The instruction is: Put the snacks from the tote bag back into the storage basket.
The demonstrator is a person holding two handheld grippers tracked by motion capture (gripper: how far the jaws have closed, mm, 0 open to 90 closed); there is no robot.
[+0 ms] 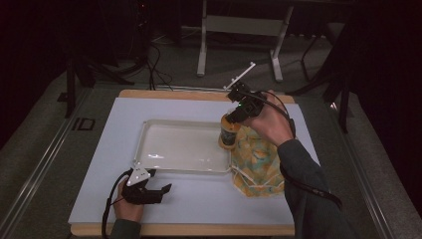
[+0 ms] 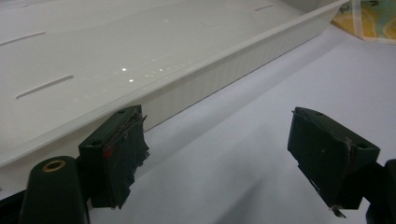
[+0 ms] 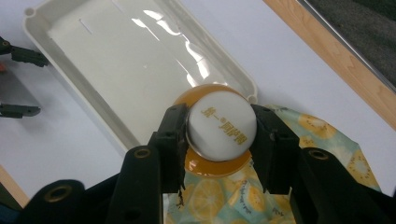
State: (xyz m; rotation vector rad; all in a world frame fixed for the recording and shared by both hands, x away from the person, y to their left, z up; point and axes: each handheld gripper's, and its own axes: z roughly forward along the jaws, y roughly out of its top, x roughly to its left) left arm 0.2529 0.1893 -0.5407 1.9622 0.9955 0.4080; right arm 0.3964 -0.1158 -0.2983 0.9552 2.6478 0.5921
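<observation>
The right gripper (image 3: 219, 154) is clamping the white-lidded bottle (image 3: 223, 126) by its cap above the tray (image 1: 149, 130) corner, so keeping it upright matters, while the left gripper (image 2: 219, 154) is resting jaws-apart beside the tray.

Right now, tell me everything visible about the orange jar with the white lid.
The orange jar is small, with a round white lid printed with gold characters. It looks glossy, maybe glass or plastic. The right tool clamps the lid from both sides, holding the jar upright above the white tray's corner and the lemon-print cloth.
</observation>
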